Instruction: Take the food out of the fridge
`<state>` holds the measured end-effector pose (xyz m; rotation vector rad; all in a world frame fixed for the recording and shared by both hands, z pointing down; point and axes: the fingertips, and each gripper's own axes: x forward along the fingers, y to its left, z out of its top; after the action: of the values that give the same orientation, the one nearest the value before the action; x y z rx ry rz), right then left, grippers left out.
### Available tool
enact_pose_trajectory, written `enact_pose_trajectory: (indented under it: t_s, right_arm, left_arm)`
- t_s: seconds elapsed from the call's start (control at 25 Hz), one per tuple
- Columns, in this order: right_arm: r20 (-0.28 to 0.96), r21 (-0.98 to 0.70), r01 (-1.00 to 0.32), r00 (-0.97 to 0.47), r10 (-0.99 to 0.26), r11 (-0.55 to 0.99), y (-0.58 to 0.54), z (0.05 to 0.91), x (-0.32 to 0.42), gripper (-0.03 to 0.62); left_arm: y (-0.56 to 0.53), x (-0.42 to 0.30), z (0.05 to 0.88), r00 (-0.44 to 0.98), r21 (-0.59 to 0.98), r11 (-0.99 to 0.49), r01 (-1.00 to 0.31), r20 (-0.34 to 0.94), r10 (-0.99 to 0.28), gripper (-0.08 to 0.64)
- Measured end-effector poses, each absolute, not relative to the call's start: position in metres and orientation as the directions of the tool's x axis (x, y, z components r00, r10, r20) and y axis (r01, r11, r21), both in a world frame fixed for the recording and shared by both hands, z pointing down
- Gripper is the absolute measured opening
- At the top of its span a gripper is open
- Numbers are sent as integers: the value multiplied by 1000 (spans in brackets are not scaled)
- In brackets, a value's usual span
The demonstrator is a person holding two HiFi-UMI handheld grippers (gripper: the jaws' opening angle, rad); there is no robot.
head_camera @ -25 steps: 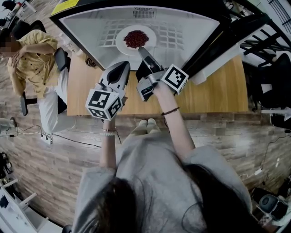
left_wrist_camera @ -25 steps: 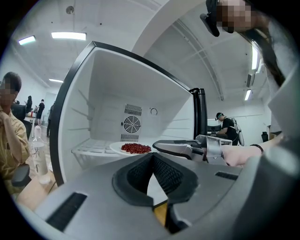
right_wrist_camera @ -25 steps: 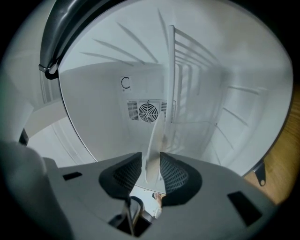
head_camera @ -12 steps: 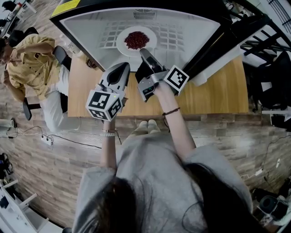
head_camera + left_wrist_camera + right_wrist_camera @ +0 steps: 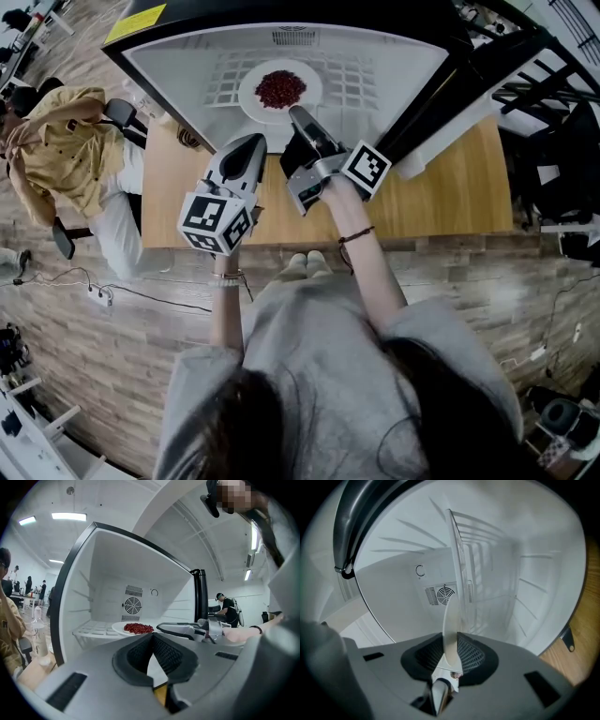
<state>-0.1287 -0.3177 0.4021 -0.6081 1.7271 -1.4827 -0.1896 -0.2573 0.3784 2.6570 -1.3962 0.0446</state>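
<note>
A white plate (image 5: 253, 99) heaped with red food (image 5: 280, 87) rests on the wire shelf (image 5: 361, 70) inside the open fridge (image 5: 183, 66). My right gripper (image 5: 298, 113) reaches into the fridge. Its jaws are closing and pinch the plate's near rim (image 5: 451, 616), which runs edge-on between the pads. This gripper (image 5: 451, 644) is rolled onto its side. My left gripper (image 5: 251, 141) hovers just outside the fridge, left of the right one, shut and empty. From the left gripper (image 5: 152, 635), the plate (image 5: 123, 629) and food (image 5: 138, 628) show with the right gripper (image 5: 161, 626) at the rim.
The fridge stands on a wooden table (image 5: 450, 187) with its dark door (image 5: 441, 103) swung open to the right. A person in a yellow shirt (image 5: 61, 150) sits at the left. More people stand far off in the room (image 5: 229, 609).
The right gripper's jaws have drawn together onto the plate's rim and the gripper has rolled slightly. The left gripper has stayed put. The seated person at the left has shifted.
</note>
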Motion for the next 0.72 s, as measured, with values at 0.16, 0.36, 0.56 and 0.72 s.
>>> enact_pose_trajectory:
  t_s: [0.16, 0.36, 0.56, 0.72]
  right_arm:
    - [-262, -965, 139, -607, -751, 225, -313, 397, -127, 81]
    - [-279, -959, 147, -618, -735, 241, -305, 394, -119, 80]
    - [-297, -954, 164, -622, -725, 250, -294, 389, -110, 80]
    - [-302, -952, 165, -630, -715, 256, -285, 389, -103, 80]
  left_arm:
    - [-254, -187, 374, 578, 104, -570, -815, 80, -812, 8]
    - [-246, -185, 371, 590, 101, -583, -806, 69, -804, 8]
    - [-239, -184, 369, 596, 101, -589, -802, 58, -801, 8]
    - [-231, -183, 366, 608, 105, -602, -792, 48, -792, 8]
